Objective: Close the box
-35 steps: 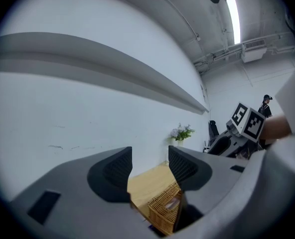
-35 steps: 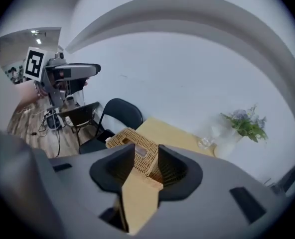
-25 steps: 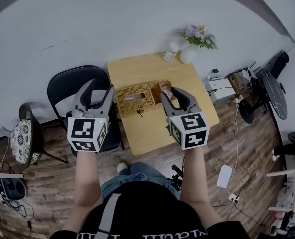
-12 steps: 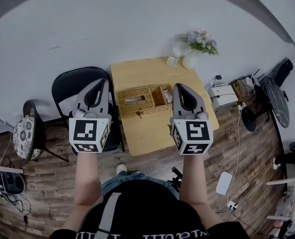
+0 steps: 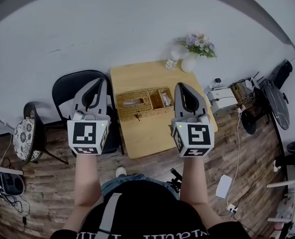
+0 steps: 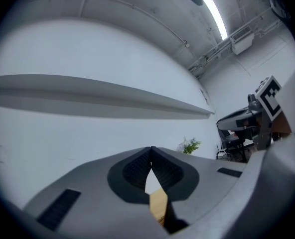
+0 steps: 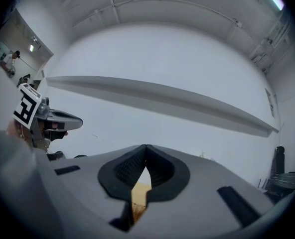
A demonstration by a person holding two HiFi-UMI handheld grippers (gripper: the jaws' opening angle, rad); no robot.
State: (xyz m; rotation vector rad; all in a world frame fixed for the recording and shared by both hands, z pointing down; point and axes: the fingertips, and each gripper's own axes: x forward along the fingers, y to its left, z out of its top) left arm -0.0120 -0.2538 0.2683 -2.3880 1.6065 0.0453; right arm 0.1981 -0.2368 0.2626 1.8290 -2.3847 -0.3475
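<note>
A woven wicker box (image 5: 143, 102) lies on the small wooden table (image 5: 148, 133). Its left half shows a slotted wicker top; its right half is open, with something pale inside. My left gripper (image 5: 96, 81) is held up to the left of the box, over the chair, apart from it. My right gripper (image 5: 181, 86) hangs just right of the box's open end, not touching it. Both have just closed and hold nothing. In the left gripper view the fingertips (image 6: 151, 149) meet. In the right gripper view the gripper (image 7: 145, 147) is shut, with bare wall beyond.
A white vase of flowers (image 5: 193, 51) and a glass (image 5: 171, 62) stand at the table's far edge. A black chair (image 5: 70, 91) stands left of the table, a patterned stool (image 5: 24, 136) further left. Equipment and cables (image 5: 232, 93) crowd the floor at the right.
Both grippers' jaws went from open to shut, with nothing between them. Both hands rose and now point at the wall rather than down at the box.
</note>
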